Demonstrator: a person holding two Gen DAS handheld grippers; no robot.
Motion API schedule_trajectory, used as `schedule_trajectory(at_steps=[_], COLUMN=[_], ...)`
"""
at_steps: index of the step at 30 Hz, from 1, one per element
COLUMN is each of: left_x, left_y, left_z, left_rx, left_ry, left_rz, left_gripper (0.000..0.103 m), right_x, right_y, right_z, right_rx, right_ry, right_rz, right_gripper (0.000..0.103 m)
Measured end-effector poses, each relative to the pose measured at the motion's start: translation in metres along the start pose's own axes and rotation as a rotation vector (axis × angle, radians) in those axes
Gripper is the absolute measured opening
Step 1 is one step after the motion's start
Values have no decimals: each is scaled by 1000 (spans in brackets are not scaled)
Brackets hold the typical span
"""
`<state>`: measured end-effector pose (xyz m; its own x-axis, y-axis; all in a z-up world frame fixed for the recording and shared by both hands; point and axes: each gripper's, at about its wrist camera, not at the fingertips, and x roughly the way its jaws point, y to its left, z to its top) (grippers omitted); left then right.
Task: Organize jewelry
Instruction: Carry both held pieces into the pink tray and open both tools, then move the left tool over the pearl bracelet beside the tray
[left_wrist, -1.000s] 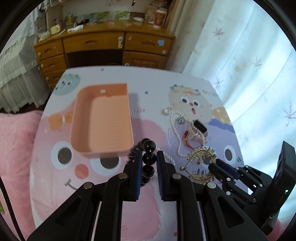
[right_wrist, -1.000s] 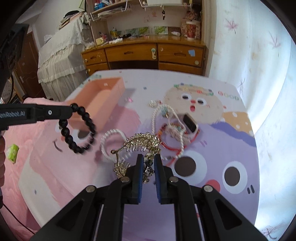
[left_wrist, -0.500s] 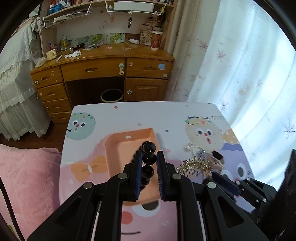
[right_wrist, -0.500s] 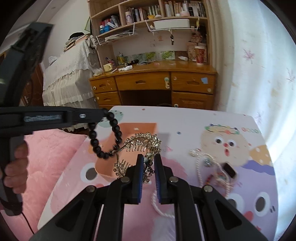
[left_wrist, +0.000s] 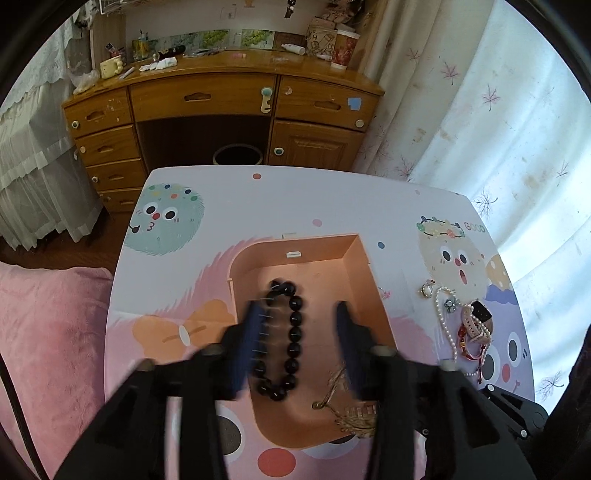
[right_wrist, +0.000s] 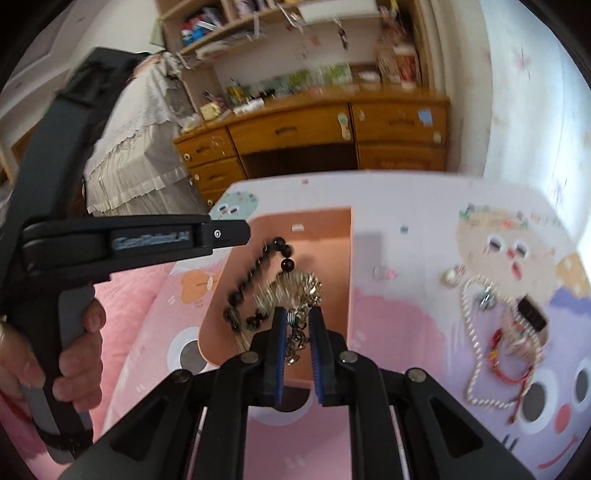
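1. Left gripper (left_wrist: 295, 332) was spread wide, holding nothing; the black bead bracelet (left_wrist: 286, 336) sat between its fingers, over the peach tray (left_wrist: 354, 258), probably just released.
2. Right gripper (right_wrist: 297, 328) was partly spread; whether it gripped the gold hair comb (right_wrist: 295, 288) at its 12 o'clock, can't tell.
3. Left to sort at 3 o'clock on the table: pearl necklace (left_wrist: 443, 325), watch (left_wrist: 480, 317), red bracelet (left_wrist: 467, 347), rings (left_wrist: 427, 290). Task barely started.
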<state>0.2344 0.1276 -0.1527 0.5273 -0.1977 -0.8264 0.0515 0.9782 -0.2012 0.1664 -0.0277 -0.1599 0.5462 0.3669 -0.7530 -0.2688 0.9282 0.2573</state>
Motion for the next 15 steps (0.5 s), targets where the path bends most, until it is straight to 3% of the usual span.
schedule_trajectory(at_steps=[1,3,5,11,15], left_x=[-3,-8,-10,-14,-26], left_y=[1,3,2,-1,4], left_z=[0,2,4,-8,-35], left_rx=[-9,-22,-28,-40,-113], left_ry=[-10,-24,-15,36,30], left_rz=[-5,-28,-39,-18,49], left_gripper=[68,69,74,80,86], right_x=[-1,-6,-11,-29,-38], right_y=[-1,-5,-7,-22,-43], right_z=[0,1,0,-15,-40], right_rx=[14,33,34,89,197], right_ry=[2,0,-4,27,59], right_rz=[1,0,-16,-66,-76], right_gripper=[15,30,36,38,45])
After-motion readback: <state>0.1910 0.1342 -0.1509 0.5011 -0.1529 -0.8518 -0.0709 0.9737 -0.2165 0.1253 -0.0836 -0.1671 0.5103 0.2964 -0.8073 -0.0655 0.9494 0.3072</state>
